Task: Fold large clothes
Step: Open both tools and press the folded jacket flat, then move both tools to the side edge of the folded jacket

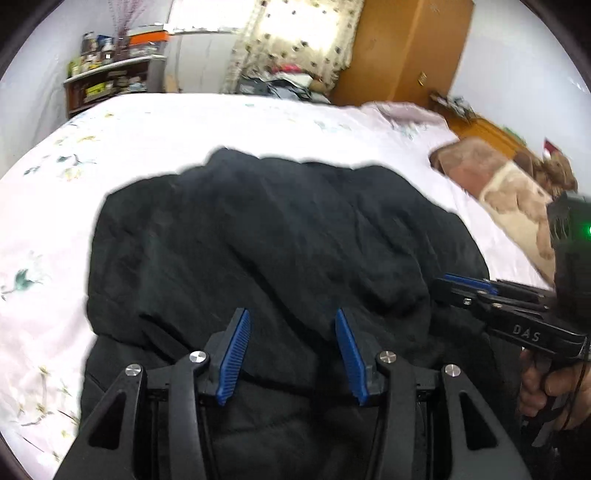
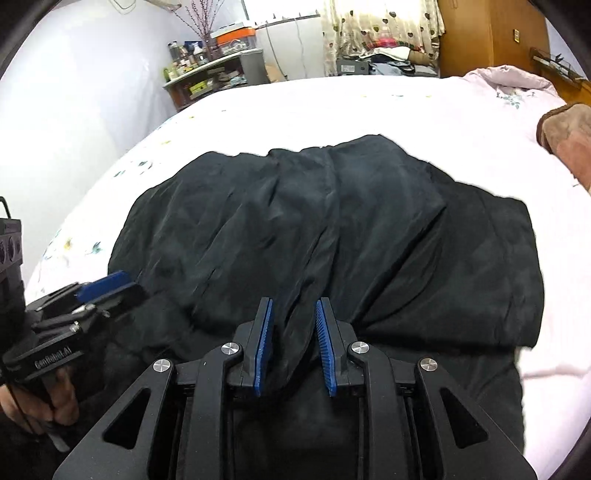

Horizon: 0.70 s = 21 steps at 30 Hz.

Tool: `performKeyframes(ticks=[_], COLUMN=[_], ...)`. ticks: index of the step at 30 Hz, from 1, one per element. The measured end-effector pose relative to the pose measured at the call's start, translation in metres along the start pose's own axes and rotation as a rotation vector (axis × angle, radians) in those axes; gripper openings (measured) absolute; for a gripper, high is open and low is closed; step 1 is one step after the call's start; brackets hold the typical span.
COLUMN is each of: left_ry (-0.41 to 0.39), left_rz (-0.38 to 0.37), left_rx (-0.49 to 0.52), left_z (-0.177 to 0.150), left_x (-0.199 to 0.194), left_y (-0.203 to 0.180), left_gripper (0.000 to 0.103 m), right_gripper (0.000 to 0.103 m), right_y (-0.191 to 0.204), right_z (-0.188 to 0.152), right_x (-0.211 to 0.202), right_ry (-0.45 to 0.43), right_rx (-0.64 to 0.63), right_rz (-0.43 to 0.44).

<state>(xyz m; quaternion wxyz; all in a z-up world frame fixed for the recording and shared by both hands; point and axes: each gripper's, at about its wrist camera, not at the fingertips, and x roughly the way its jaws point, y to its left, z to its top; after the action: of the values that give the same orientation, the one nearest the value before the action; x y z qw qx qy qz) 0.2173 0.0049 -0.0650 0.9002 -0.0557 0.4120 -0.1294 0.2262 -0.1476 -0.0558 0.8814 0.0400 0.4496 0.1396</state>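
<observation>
On the bed (image 2: 258,110), near edge: black garment (image 2: 332,229) partly folded, more folds left; left tool (image 1: 291,350) half-wide, empty; right tool (image 2: 293,347) narrow, pinching a fabric ridge.

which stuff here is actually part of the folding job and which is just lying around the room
Part of the job:
- black garment, spread on the bed
- left gripper, jaws open over the cloth
- right gripper, a fold of the cloth between its pads

Just lying about:
- brown blanket at the bed's edge
- cluttered shelf
- wooden wardrobe
- patterned curtain
</observation>
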Motion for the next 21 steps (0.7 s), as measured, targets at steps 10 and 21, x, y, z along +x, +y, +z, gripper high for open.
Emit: performKeyframes(ticks=[10, 21], left_ry=[0.062, 0.056], left_rz=[0.059, 0.069], left_rx=[0.027, 0.029], left_z=[-0.023, -0.03], left_x=[0.035, 0.038], left_y=[-0.001, 0.0], left_gripper=[0.05, 0.05], right_gripper=[0.023, 0.023], right_y=[-0.007, 0.001], right_z=[-0.033, -0.038], right_x=[0.05, 0.06], right_ry=[0.112, 0.092], right_rx=[0.002, -0.02], right_rz=[-0.04, -0.069])
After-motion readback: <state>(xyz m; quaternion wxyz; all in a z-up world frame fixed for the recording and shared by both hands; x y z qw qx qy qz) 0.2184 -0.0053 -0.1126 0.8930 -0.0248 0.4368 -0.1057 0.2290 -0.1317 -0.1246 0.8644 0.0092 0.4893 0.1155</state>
